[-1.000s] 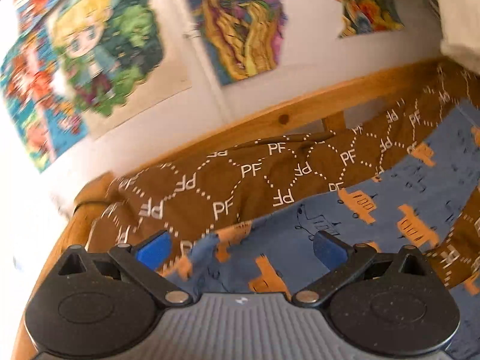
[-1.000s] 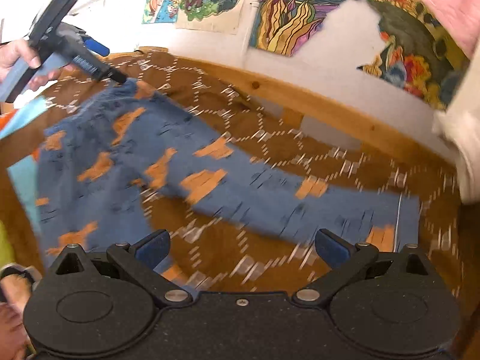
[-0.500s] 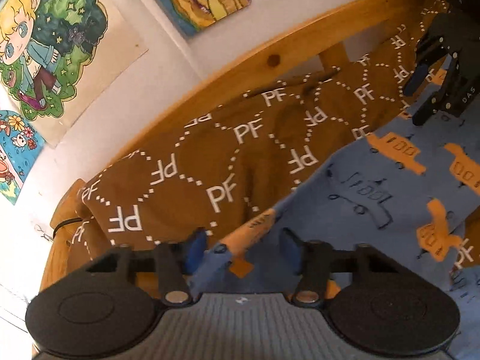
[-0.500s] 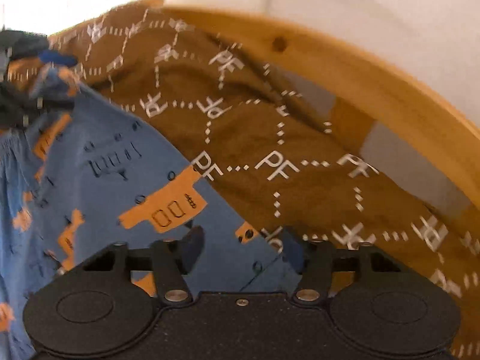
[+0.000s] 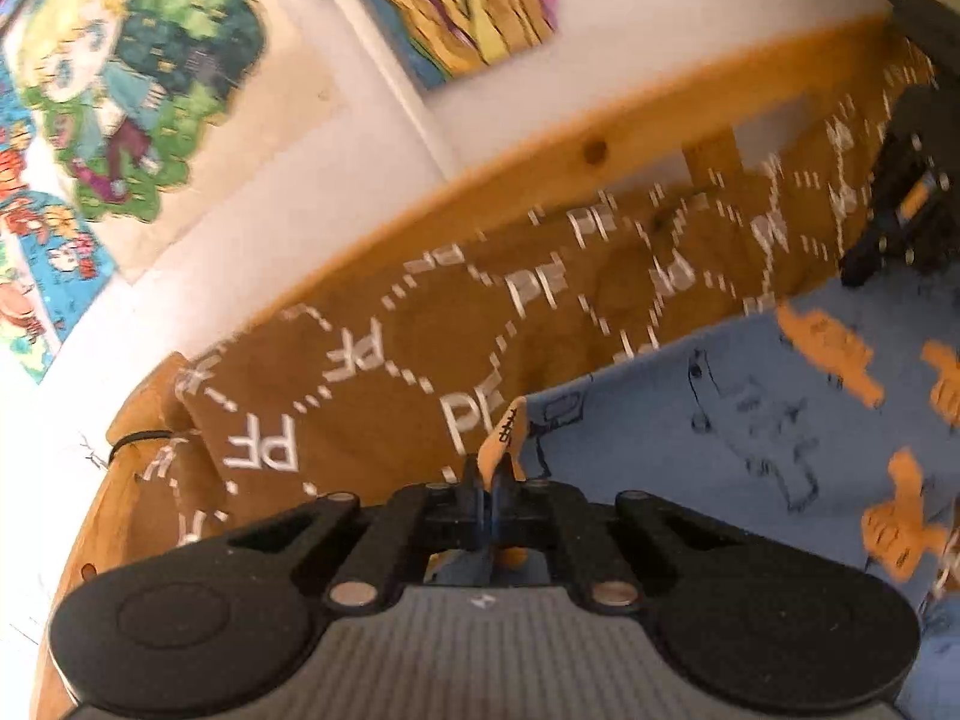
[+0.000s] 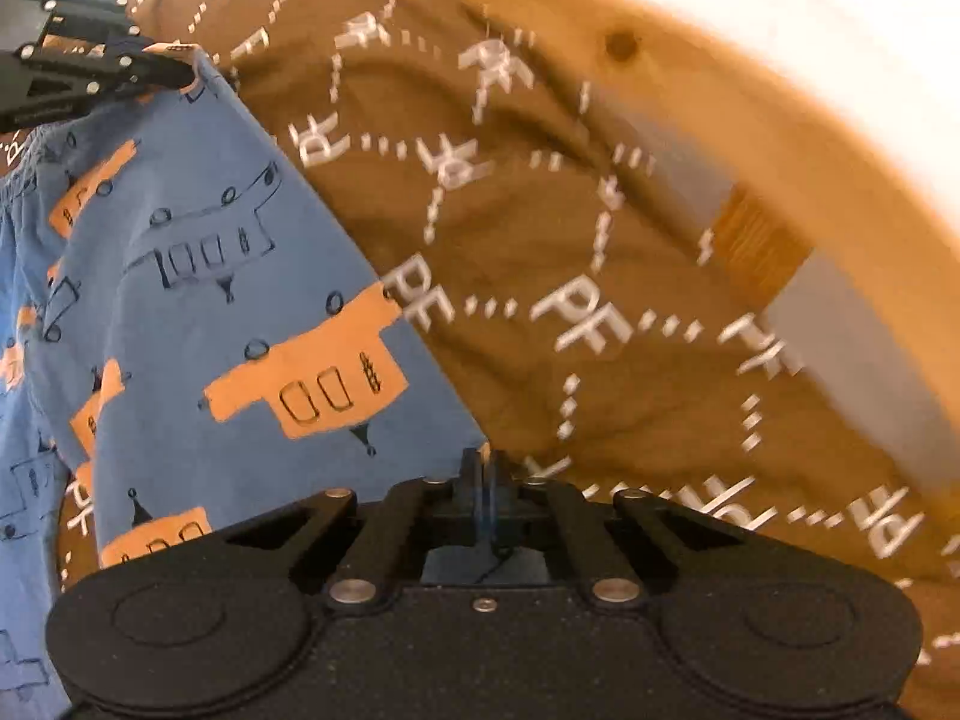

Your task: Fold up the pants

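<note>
Across the brown PF-printed bedspread (image 6: 540,228), hemmed by the wooden bed rail (image 5: 600,144) and a wall of colourful posters (image 5: 138,78), lie the blue pants (image 6: 198,276) with orange bus prints. Their edge runs from the left gripper (image 5: 491,483) to the right gripper (image 6: 483,468). Each gripper's jaws are clamped tight on a corner of the fabric.

The pants (image 6: 198,276) are soft matt blue cloth with flat orange and dark line prints. The bedspread (image 5: 384,372) is matt brown woven cloth, creased, with white printed letters. The rail (image 5: 540,174) is smooth varnished wood with a dark knot. Both grippers (image 5: 489,492) (image 6: 483,483) are matt black plastic, finely grained, with shiny metal rivets. The posters (image 5: 138,72) look like paper
</note>
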{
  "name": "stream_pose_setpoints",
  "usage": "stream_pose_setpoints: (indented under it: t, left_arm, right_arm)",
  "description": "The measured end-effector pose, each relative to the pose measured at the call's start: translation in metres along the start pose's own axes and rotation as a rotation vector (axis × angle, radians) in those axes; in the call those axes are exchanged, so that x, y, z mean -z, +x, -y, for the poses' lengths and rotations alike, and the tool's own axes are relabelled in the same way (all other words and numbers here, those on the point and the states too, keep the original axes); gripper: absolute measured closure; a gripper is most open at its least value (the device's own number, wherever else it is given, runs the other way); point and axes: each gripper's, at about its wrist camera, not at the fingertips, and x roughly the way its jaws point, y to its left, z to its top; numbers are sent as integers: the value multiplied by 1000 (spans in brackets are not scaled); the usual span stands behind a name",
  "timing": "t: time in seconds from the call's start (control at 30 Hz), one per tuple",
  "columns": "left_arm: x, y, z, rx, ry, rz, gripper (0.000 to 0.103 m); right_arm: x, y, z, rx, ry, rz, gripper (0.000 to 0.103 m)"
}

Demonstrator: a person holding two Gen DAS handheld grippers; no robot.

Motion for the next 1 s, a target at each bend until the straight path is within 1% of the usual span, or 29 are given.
stream_pose_setpoints:
  t: [0.07,0.1,0.17,0.2,0.27,0.3,0.37,0.4,0.43,0.47,0.5,0.53,0.57,0.6,0.7,0.77,0.8,0.83,0.87,0.9,0.93,0.97,1.0]
  left_arm:
    - [-2,-4,-6,-6,-42,28,101]
    - [-4,-3,-9,-9,-53,29,101]
    - [-4,5,-10,-18,-61,5,101]
    - [-3,11,-10,-29,-64,-10,101]
    - [0,23,-10,-24,-75,-59,100]
    - [0,27,-11,-16,-79,-77,96]
    - [2,24,-15,-1,-85,-56,88]
    - [4,20,-19,8,-100,-41,67]
    - [6,14,-26,19,-123,-20,39]
    - [9,6,-34,29,-150,16,31]
    - [12,0,-40,34,-164,46,26]
    - [15,-6,-46,40,-173,69,23]
    - [18,-11,-53,50,-182,85,21]
    - [17,-13,-56,58,-190,91,19]
    - [17,-17,-63,92,-203,92,19]
    - [13,-14,-58,117,-188,75,19]
    - [10,-11,-53,126,-165,57,25]
    - [8,-8,-48,130,-138,37,36]
    - [4,-4,-40,123,-95,7,44]
    - [2,1,-32,106,-56,-21,64]
    - [2,5,-24,78,-17,-53,81]
    - [2,10,-18,54,10,-81,86]
    - [2,14,-14,47,17,-102,90]
  right_arm:
    - [-5,-15,-1,52,17,68,103]
    - [-8,-21,0,79,29,96,103]
    - [-15,-29,4,145,29,153,103]
    - [-17,-30,9,162,37,169,103]
    - [-23,-21,17,161,61,140,103]
    - [-23,-13,16,160,51,117,103]
    - [-20,2,17,155,49,88,100]
    - [-17,3,19,137,66,91,91]
    - [-14,1,24,104,94,113,70]
    - [-10,-4,30,56,123,155,57]
    - [-6,-12,36,10,149,206,30]
    - [-4,-14,39,-17,165,241,17]
    - [-1,-19,42,-42,182,276,16]
    - [-3,-19,41,-54,190,289,16]
    - [-6,-15,41,-61,183,278,16]
    - [-10,-7,39,-63,149,246,16]
    - [-10,-3,38,-60,133,227,18]
    - [-11,1,37,-48,116,202,22]
    - [-14,6,36,-35,101,170,25]
    - [-17,13,35,-35,92,145,30]
    - [-19,19,33,-32,81,122,32]
    - [-23,23,29,-13,58,105,34]
    - [-25,25,26,4,39,99,41]
